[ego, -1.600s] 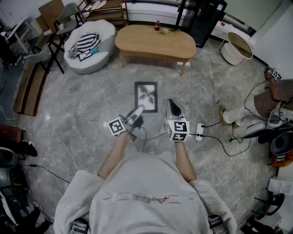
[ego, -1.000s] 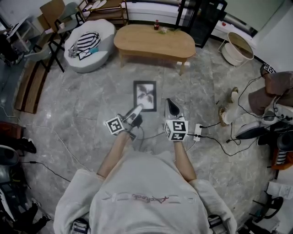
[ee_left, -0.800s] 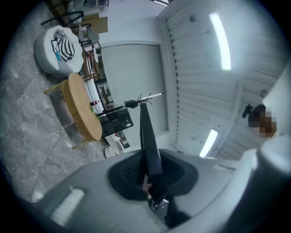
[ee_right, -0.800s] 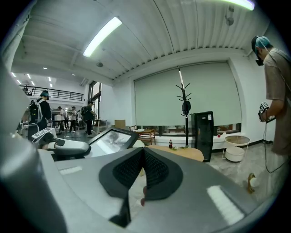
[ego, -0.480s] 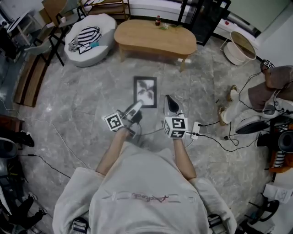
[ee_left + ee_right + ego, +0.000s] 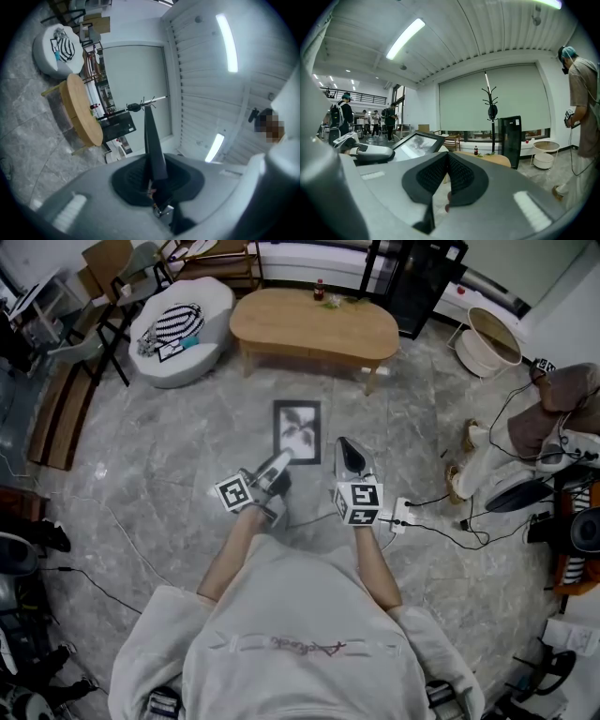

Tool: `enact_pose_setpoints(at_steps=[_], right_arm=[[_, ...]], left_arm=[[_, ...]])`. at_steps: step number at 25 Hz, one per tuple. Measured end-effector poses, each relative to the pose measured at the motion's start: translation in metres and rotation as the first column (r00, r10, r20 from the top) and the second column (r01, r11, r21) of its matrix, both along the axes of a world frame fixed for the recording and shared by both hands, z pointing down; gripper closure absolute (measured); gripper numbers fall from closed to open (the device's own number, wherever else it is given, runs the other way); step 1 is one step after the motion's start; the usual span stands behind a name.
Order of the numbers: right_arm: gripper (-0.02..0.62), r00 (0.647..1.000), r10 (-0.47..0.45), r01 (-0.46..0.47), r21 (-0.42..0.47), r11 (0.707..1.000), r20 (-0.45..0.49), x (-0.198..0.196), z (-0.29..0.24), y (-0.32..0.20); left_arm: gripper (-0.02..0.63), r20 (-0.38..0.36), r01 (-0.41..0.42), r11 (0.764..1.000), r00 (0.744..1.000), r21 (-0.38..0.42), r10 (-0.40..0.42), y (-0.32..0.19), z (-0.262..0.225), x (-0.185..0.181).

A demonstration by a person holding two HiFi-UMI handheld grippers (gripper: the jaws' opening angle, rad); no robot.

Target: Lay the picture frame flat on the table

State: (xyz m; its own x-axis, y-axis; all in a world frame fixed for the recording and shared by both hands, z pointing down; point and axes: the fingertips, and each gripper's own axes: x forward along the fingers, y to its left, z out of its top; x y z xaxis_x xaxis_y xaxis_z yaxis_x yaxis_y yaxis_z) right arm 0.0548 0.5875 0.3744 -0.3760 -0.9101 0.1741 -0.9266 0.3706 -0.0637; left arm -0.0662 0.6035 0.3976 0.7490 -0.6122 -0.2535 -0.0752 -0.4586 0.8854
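left gripper (image 6: pixel 281 463): pinching the lower left corner of the picture frame (image 6: pixel 297 431); from its own camera, clamped on a thin dark edge (image 6: pixel 152 140) that stands up between the pads.
right gripper (image 6: pixel 349 454): pressed together at the tips, nothing between them; just to the right of the picture frame, not touching it.
picture frame: black border around a pale print with a dark plant shape; held over the floor (image 6: pixel 178 465) with its face tilted upward, short of the tabletop (image 6: pixel 314 324) and well apart from it.
tabletop: oval, light wood, on short legs; carrying a small bottle (image 6: pixel 320 290) and a bit of greenery near the far edge.
floor: grey marbled stone, with cables (image 6: pixel 441 521) trailing across it on the right.
round seat (image 6: pixel 187 352): white, left of the tabletop, with a striped cloth (image 6: pixel 178 326) lying on top.
sweatshirt (image 6: pixel 300 643): pale, on the person holding both grippers; forearms bare.
second person (image 6: pixel 581 93): standing at the far right of the right gripper view, a cable hanging from one hand.
coat stand (image 6: pixel 490 105): black, upright before a pale window blind, beyond the tabletop.
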Motion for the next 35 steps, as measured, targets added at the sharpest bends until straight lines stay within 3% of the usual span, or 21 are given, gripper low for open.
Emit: enact_pose_setpoints(at_steps=[12, 24, 35], right_arm=[[0.592, 1.000, 0.014, -0.014, -0.013, 1.000, -0.016, 0.005, 0.008, -0.068], [0.592, 1.000, 0.011, -0.012, -0.038, 0.999, -0.028, -0.012, 0.006, -0.174], [0.592, 0.998, 0.045, -0.047, -0.033, 0.998, -0.033, -0.029, -0.009, -0.273]], left_arm=[[0.561, -0.016, -0.010, 1.000, 1.000, -0.019, 0.009, -0.069, 0.011, 0.003], [0.561, -0.030, 0.000, 0.999, 1.000, -0.051, -0.001, -0.177, 0.011, -0.016], [0.561, -0.033, -0.032, 0.999, 0.999, -0.028, 0.031, -0.279, -0.006, -0.036]])
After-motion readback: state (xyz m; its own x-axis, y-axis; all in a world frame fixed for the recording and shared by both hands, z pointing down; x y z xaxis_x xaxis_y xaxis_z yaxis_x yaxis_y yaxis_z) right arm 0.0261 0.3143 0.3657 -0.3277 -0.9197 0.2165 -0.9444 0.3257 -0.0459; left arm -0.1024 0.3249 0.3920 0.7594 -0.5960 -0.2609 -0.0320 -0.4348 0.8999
